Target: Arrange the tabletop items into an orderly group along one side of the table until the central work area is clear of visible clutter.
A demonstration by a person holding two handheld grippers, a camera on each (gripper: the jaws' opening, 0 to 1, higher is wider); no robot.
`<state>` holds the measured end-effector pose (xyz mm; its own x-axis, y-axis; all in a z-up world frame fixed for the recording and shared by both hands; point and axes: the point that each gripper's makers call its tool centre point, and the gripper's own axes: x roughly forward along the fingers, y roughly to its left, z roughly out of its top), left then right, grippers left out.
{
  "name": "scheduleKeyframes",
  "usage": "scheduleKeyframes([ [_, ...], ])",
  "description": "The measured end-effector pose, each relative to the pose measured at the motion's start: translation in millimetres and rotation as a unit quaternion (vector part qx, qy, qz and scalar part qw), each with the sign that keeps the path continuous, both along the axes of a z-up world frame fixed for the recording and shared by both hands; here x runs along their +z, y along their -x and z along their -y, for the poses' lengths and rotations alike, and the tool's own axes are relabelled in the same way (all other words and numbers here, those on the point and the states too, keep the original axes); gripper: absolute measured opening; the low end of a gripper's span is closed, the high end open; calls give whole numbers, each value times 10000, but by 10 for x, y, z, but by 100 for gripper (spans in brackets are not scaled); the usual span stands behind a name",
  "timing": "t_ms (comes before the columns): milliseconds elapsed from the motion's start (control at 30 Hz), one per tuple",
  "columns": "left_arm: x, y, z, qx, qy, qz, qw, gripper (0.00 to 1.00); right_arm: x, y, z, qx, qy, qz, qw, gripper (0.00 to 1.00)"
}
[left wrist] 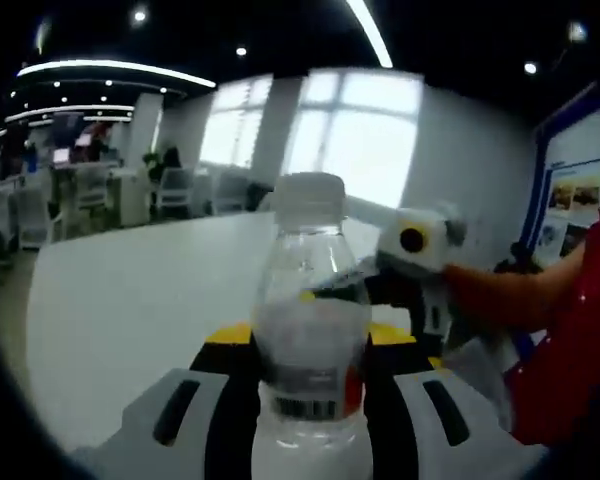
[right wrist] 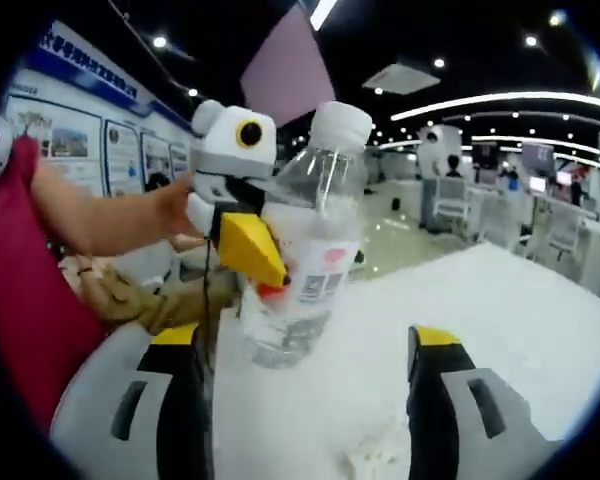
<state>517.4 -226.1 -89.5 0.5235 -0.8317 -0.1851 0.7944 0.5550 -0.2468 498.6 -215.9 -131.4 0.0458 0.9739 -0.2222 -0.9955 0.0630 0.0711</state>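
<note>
The left gripper [left wrist: 310,400] clamped the bottle [left wrist: 308,330] between its jaws, while the right gripper [right wrist: 310,390] stood wide open, holding nothing.

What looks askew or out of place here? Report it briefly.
The plastic bottle is tilted and lifted off the white table, clamped in the left gripper. Its cap is on; no spill shows. The right gripper is open, holding nothing.

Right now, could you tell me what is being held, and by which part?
The left tool holds the bottle by its labelled middle; the right tool is open, holding nothing.
</note>
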Motion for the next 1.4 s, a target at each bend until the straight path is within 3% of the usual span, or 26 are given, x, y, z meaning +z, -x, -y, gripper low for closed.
scheduleKeyframes([
  [200, 140, 82, -29, -433, 257, 207, 9985, 37, 185, 86, -180, 419, -266, -118, 9987, 63],
  [333, 196, 98, -81, -678, 482, 276, 9961, 37, 192, 94, -273, 550, -271, -159, 9980, 60],
  [500, 199, 96, -120, -944, 528, 386, 9934, 37, 217, 115, -403, 756, -299, -253, 9964, 53],
  [667, 194, 18, -187, -1030, 621, 451, 9917, 37, 224, 82, -548, 887, -175, 91, 9959, 45],
  [833, 193, -48, -274, -1170, 682, 681, 9884, 37, 183, 5, -638, 981, -120, 119, 9950, 42],
  [1133, -35, -308, -381, -1213, 102, 1141, 9860, 38, -77, -340, -785, 964, 257, 983, 9901, 41],
  [1333, -373, -553, -441, -1162, -320, 1050, 9871, 38, -441, -616, -839, 955, 535, 1089, 9880, 40],
  [1400, -560, -656, -456, -1156, -450, 915, 9881, 38, -566, -684, -848, 943, 634, 1072, 9877, 40],
])
